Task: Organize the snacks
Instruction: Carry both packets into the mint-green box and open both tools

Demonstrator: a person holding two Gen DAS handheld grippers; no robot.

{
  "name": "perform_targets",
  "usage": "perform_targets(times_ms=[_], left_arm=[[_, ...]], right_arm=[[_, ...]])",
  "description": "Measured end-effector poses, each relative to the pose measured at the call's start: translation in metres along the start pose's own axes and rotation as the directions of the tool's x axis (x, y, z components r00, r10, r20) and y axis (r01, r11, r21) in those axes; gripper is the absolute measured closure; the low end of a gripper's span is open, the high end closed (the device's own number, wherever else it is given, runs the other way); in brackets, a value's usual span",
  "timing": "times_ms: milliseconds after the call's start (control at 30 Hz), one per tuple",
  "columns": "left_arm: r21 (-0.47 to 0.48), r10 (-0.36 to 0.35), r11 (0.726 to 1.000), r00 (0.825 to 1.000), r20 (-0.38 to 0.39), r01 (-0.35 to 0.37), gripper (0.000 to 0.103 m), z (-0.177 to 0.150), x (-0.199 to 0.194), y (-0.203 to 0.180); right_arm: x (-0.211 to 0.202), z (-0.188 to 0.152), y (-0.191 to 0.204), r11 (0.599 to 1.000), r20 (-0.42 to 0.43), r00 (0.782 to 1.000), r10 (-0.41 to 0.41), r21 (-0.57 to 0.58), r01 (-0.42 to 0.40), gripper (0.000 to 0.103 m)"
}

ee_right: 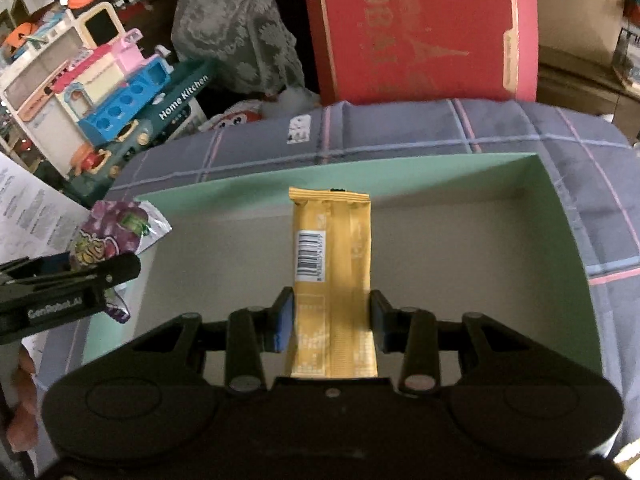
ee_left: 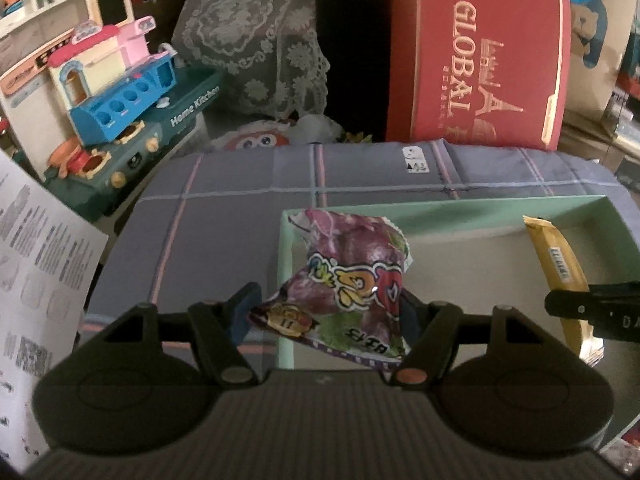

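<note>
My left gripper (ee_left: 328, 312) is shut on a purple snack bag (ee_left: 352, 280), which hangs above the left wall of a pale green box (ee_left: 460, 212). In the right wrist view that bag (ee_right: 112, 236) and the left gripper (ee_right: 80, 280) show at the box's left edge. My right gripper (ee_right: 332, 320) is shut on a yellow wrapped bar (ee_right: 332, 240). The bar points away from me, barcode up, over the grey floor of the box (ee_right: 360, 172). From the left wrist view the bar (ee_left: 556, 256) and the right gripper (ee_left: 592, 308) sit at the right side of the box.
The box rests on a grey-blue plaid cloth (ee_left: 224, 208). Behind it stand a big red carton (ee_left: 480, 52), a lace-covered shape (ee_left: 256, 32) and a toy kitchen set (ee_left: 104, 92). A printed paper sheet (ee_left: 40, 260) lies at the left. A hand (ee_right: 20, 400) shows at the lower left.
</note>
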State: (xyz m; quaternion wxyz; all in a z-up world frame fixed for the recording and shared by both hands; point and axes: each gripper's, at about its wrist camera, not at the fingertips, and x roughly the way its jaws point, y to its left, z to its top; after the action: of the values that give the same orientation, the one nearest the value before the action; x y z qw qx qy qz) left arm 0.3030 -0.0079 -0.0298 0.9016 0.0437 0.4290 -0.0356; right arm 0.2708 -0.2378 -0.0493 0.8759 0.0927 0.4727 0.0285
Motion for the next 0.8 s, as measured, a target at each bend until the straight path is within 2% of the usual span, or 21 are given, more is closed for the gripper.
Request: perform_targets(times_ms=[100,133,200,233,267,333,367,567,800], left_arm=[[0.014,0.037,0.999,0.999,-0.005,-0.037,0.027,0.001,0.011,-0.003],[0.016,0.056,0.998,0.998,-0.003,-0.056,0.025,0.001,0.013,-0.004],[0.015,0.087,0.996,0.996,0.002,-0.087,0.000,-0.001,0.014,-0.005],[0.011,0.095,0.995,0.995,0.017,-0.095,0.000,-0.002,0.011,-0.006],[0.008,0.097,0.995,0.995,0.032,-0.097,0.000,-0.003,0.008,-0.005],[0.004,0.094,0.996,0.995,0.028,-0.095,0.000,-0.004,0.005,-0.004],[-0.001,0.093,0.996,0.995,0.026,-0.093,0.000,-0.004,0.003,-0.003],[-0.023,0.084,0.996,0.996,0.016,-0.084,0.000,-0.011,-0.018,0.001],[-0.042,0.069,0.997,0.998,-0.012,-0.069,0.000,-0.040,-0.051,0.003]], right_arm=[[0.012,0.002,0.003,1.000,-0.006,1.000,0.004,-0.006,-0.004,0.064],[0.012,0.003,0.004,1.000,-0.003,1.000,0.004,-0.010,-0.004,0.058],[0.014,0.005,0.007,1.000,0.013,1.000,-0.010,-0.019,0.010,0.040],[0.014,0.007,0.008,1.000,0.023,1.000,-0.011,-0.021,0.011,0.022],[0.012,0.007,0.008,1.000,0.035,0.999,-0.006,-0.020,0.007,0.010],[0.007,0.006,0.008,1.000,0.053,0.999,0.005,-0.014,-0.004,0.003],[0.005,0.005,0.007,1.000,0.054,0.999,0.006,-0.011,-0.006,0.000],[-0.015,-0.004,0.001,0.999,0.061,0.998,0.032,0.008,-0.033,0.000],[-0.056,-0.026,-0.002,0.997,0.097,0.993,0.074,0.015,-0.076,0.000]])
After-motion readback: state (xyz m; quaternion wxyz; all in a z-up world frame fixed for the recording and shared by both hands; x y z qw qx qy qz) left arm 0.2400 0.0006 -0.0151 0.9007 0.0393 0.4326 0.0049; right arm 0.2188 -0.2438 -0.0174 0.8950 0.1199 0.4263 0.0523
